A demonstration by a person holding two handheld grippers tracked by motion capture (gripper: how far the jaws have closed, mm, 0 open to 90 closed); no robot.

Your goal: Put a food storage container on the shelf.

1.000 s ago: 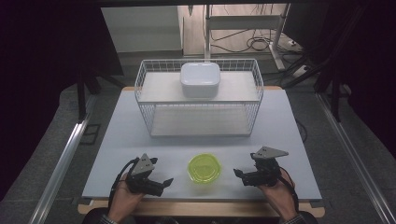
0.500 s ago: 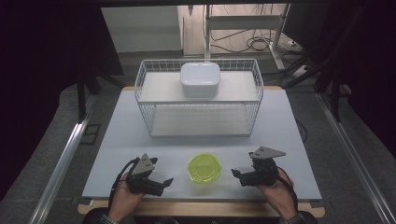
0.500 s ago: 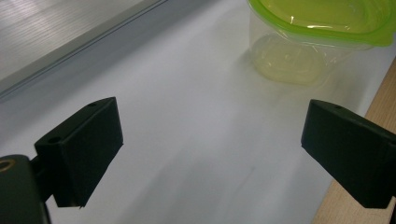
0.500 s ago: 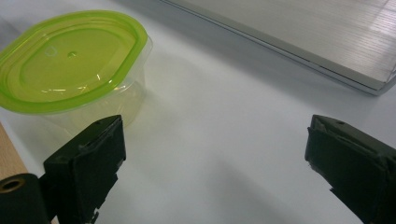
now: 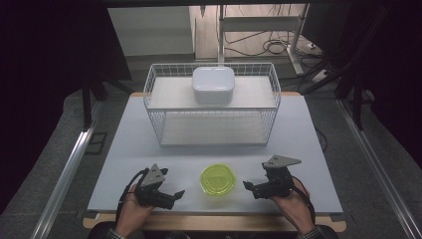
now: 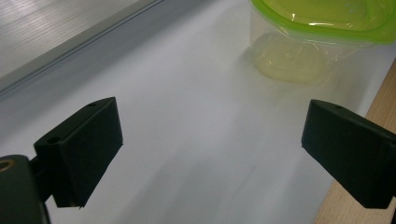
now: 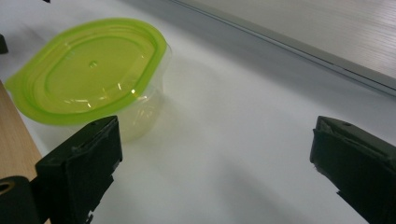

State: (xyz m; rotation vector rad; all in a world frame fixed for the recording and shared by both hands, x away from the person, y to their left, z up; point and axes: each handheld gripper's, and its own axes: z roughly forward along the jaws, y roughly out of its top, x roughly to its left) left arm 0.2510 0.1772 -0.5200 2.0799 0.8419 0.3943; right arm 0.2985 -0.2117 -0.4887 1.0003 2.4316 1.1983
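A clear plastic container with a lime-green lid (image 5: 217, 179) stands on the white table near its front edge. My left gripper (image 5: 176, 194) rests to its left, pointing at it, jaws open and empty. In the left gripper view the container (image 6: 322, 28) lies ahead of the left gripper (image 6: 210, 158), at the upper right. My right gripper (image 5: 247, 185) sits just right of the container and points at it. Its jaws have just been opening, with nothing between them. The right gripper view has the container (image 7: 88, 70) ahead of the right gripper (image 7: 210, 168) on the left, beyond one black pad (image 7: 79, 168).
A white wire basket (image 5: 149, 84) with two shelves stands at the back of the table (image 5: 139, 149). A white lidded box (image 5: 213, 84) sits on its upper shelf. The wooden front edge (image 5: 214, 221) runs just below both hands.
My right gripper has crept slightly left toward the container. The left gripper and the container have stayed put.
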